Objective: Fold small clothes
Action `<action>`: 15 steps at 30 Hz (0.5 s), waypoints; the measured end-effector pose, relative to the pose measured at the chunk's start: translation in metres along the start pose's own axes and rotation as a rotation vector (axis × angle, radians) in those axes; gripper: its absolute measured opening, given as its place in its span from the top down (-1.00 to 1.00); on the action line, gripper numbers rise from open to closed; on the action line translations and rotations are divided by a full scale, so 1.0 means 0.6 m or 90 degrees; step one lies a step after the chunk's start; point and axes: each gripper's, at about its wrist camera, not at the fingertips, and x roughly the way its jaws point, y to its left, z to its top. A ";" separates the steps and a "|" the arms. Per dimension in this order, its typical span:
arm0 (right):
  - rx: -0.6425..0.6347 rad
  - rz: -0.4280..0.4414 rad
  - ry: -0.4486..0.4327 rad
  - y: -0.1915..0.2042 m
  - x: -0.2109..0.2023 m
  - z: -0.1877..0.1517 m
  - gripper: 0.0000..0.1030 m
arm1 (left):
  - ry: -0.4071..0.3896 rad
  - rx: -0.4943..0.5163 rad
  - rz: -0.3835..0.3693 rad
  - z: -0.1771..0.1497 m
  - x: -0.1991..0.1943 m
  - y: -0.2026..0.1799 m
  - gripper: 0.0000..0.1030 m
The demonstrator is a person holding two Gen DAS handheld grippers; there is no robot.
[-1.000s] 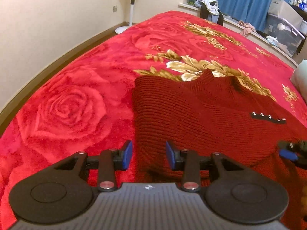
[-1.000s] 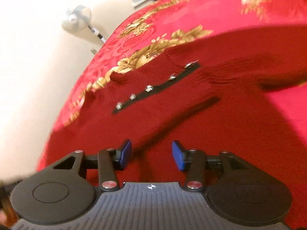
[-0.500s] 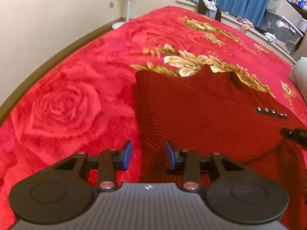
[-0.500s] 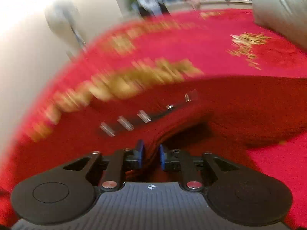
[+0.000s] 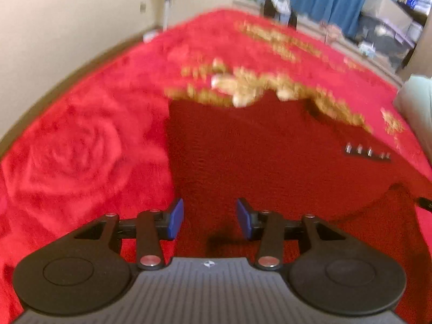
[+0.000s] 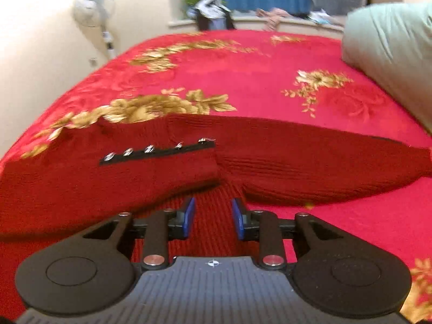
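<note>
Near the sweater (image 6: 189, 183) hem, left gripper (image 5: 210, 217) and right gripper (image 6: 212, 217) both hover jaws apart, nothing held. Pinch one knit layer only, lift evenly.

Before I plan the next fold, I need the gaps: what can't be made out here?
- Dark red knitted sweater: near hem hidden behind both gripper bodies; right wrist view cuts its sleeve end at the right edge.
- Black strip of silver snaps: motion-blurred in left wrist view.
- Right gripper and left gripper: open, but contact with the knit is unclear.
</note>
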 end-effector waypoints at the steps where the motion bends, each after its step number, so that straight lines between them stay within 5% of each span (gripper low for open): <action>1: -0.011 0.010 0.000 -0.013 -0.021 -0.012 0.29 | 0.033 0.011 0.011 -0.007 0.015 -0.001 0.02; 9: -0.048 0.017 -0.029 -0.131 -0.147 -0.075 0.14 | -0.045 0.038 0.008 0.001 -0.043 -0.040 0.01; 15: 0.085 -0.034 -0.041 -0.286 -0.139 -0.068 0.14 | -0.043 0.073 0.016 -0.006 -0.040 -0.069 -0.01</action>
